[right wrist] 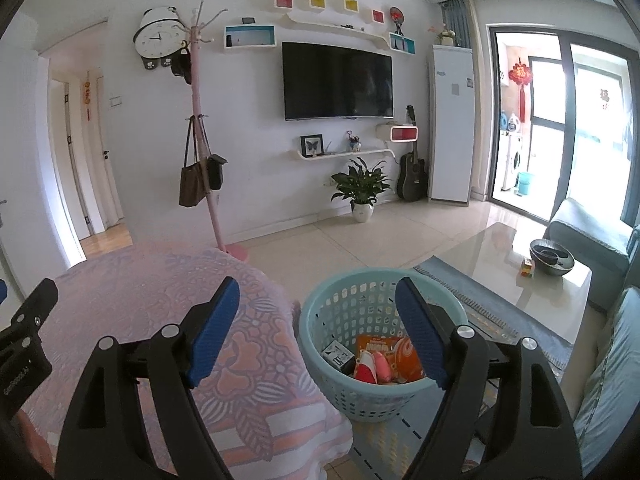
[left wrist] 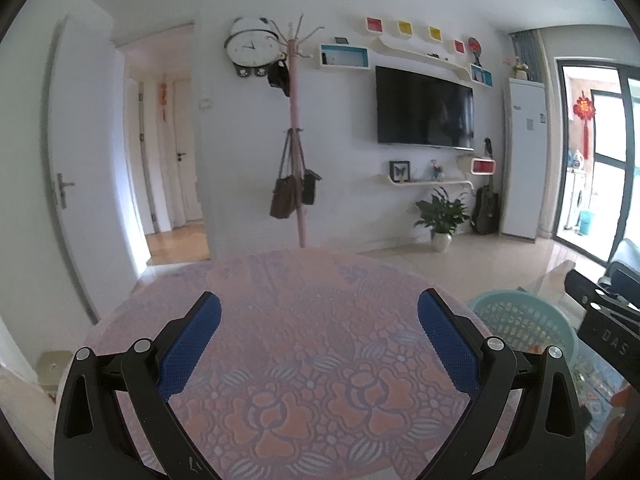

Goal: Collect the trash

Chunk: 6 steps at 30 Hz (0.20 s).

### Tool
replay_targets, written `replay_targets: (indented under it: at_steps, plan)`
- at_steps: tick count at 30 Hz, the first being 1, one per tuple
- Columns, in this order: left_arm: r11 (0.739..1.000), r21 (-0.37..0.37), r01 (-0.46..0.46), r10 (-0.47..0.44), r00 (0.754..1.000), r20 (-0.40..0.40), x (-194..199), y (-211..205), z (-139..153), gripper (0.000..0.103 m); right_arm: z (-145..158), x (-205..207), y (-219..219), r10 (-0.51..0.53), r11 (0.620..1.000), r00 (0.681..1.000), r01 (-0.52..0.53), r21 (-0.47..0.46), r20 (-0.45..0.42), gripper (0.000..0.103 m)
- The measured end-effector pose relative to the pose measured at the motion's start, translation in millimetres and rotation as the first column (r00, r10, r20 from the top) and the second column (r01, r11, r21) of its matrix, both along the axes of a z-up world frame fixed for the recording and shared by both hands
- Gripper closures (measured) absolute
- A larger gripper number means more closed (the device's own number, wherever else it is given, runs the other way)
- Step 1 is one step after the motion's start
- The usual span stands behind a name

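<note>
A light blue plastic basket (right wrist: 320,320) stands on the floor to the right of a round table with a pink floral cloth (right wrist: 140,292). Inside it lie an orange snack packet (right wrist: 384,348), a red and pink wrapper (right wrist: 370,366) and a small black and white box (right wrist: 338,354). My right gripper (right wrist: 318,308) is open and empty, held above the table's edge and the basket. My left gripper (left wrist: 320,320) is open and empty over the tablecloth (left wrist: 316,360). The basket shows at the right of the left wrist view (left wrist: 520,320).
A pink coat stand (right wrist: 208,160) with hanging bags stands behind the table. A glass coffee table (right wrist: 500,264) with a dark bowl (right wrist: 552,258) sits on a rug to the right, beside a teal sofa (right wrist: 612,352). A potted plant (right wrist: 362,190) stands by the wall.
</note>
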<state>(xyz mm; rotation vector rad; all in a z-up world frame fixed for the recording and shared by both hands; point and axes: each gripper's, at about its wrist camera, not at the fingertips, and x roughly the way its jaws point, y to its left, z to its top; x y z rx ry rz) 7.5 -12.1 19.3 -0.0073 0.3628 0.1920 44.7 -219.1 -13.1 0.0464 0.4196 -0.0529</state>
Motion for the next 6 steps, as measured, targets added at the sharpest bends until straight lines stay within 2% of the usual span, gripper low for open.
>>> replay_targets:
  at_steps: [3, 6]
  plan:
    - [0.999, -0.035, 0.032, -0.033, 0.999, -0.021, -5.0, 3.8, 0.3, 0.007, 3.7, -4.7, 3.7, 0.004, 1.0, 1.0, -0.004, -0.006, 0.005, 0.027]
    - [0.999, -0.042, 0.027, -0.028, 1.0, -0.011, -10.5, 7.4, 2.8, 0.007, 7.1, -8.2, 9.7, 0.007, 1.0, 1.0, -0.007, -0.019, 0.001, 0.027]
